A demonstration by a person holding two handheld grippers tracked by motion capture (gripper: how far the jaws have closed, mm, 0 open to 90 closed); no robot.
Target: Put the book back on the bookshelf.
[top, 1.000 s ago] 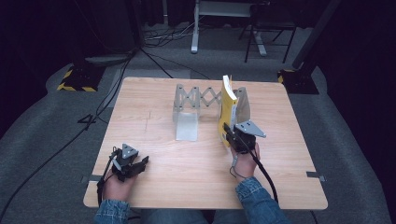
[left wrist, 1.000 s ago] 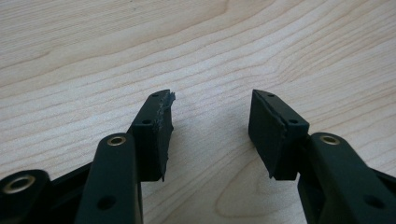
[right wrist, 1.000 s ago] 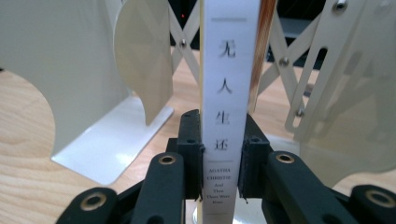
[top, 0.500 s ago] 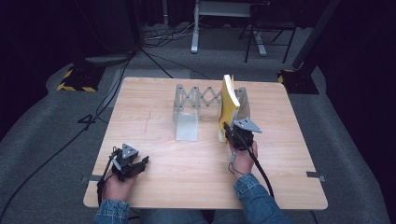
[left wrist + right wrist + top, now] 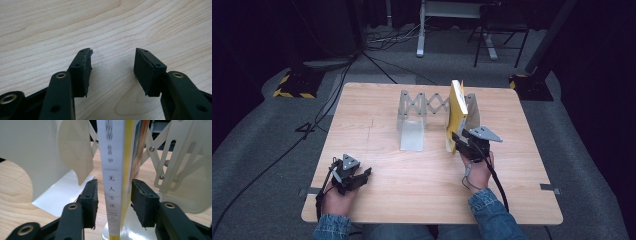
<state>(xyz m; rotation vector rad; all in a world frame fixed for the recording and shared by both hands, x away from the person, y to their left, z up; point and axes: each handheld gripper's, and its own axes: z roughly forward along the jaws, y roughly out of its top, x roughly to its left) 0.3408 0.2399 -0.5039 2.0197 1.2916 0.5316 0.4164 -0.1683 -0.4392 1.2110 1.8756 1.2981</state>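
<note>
My right gripper (image 5: 113, 202) brackets the upright book (image 5: 117, 170) in the rack (image 5: 419, 107), jaws apparently not touching it, so it seems placed; my left gripper (image 5: 112, 72) rests open, empty.

Your high view looks forward and down over the whole table (image 5: 377, 150). Your left gripper view stares close at bare wood. Your right gripper view sits just before the book (image 5: 117, 182), shared with the high view.
</note>
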